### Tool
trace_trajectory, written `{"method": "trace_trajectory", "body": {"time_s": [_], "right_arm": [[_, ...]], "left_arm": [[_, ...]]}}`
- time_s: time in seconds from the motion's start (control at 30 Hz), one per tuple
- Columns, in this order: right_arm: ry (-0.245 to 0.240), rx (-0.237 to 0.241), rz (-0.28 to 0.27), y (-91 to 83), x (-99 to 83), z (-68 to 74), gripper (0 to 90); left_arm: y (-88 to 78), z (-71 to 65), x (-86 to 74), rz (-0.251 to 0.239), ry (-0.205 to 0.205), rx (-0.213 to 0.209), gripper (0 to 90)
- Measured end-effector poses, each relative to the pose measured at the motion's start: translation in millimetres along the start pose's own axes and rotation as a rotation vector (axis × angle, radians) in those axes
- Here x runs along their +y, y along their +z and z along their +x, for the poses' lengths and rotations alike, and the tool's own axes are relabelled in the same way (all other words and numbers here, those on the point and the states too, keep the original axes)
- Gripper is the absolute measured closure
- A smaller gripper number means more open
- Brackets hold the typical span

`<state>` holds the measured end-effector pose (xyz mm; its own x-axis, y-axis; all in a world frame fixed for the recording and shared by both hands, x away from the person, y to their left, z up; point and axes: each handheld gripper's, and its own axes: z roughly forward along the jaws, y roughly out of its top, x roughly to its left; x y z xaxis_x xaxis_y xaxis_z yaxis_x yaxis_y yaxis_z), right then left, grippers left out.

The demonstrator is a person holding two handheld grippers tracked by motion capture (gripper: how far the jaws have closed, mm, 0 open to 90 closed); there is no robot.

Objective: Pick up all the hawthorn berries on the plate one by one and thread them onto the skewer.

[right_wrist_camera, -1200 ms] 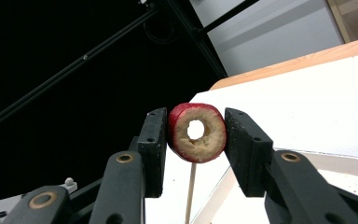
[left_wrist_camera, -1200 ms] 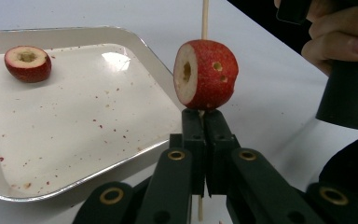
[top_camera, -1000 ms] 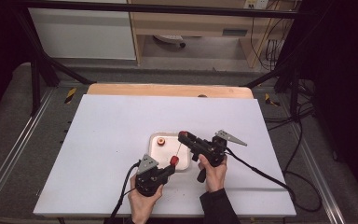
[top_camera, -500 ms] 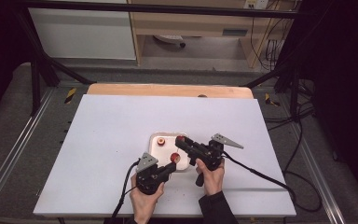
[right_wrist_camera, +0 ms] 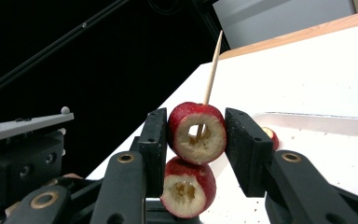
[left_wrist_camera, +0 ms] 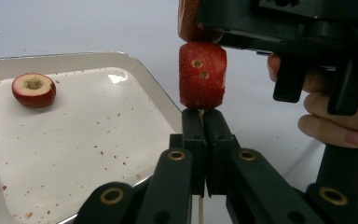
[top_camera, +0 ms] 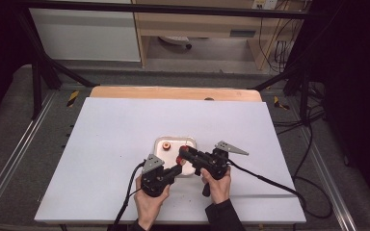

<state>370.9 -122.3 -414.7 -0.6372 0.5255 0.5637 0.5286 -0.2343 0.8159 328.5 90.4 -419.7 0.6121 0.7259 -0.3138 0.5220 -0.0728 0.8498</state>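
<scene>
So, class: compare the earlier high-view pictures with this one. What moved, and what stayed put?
The right gripper swung its jaws left and down toward the left gripper, bringing its fruit over the skewer. The left gripper stayed shut on the skewer, one fruit already threaded. The tray and its loose fruit kept their place.

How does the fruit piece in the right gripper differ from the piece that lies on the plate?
The held piece is threaded on the skewer, clamped by the right gripper, above the table; the plate piece lies loose and alone on the plate. The held piece has another piece right under it. Both are red, cored, pale inside.
</scene>
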Motion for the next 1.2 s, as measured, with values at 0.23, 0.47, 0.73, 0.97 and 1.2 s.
{"method": "trace_trajectory", "body": {"time_s": [0.23,0.47,0.73,0.97,1.2], "right_arm": [[-0.026,-0.001,0.029,-0.9,3.6,1.2,59.0],[-0.099,-0.076,0.099,-5.0,15.7,-3.8,33.5],[-0.187,-0.193,0.238,-2.1,20.2,-18.0,13.7],[-0.213,-0.213,0.331,1.6,23.3,-26.7,9.9],[-0.281,-0.227,0.441,5.8,29.2,-27.4,7.4]], "left_arm": [[-4.3,3.8,-1.5,-0.003,0.04,0.012,88.5],[-20.5,21.2,-6.7,0.024,0.071,0.045,88.5],[-40.5,37.9,-8.5,0.061,0.122,0.086,88.4],[-53.2,51.2,-11.9,0.087,0.123,0.097,88.3],[-58.5,57.4,-14.7,0.102,0.128,0.095,88.3]]}}
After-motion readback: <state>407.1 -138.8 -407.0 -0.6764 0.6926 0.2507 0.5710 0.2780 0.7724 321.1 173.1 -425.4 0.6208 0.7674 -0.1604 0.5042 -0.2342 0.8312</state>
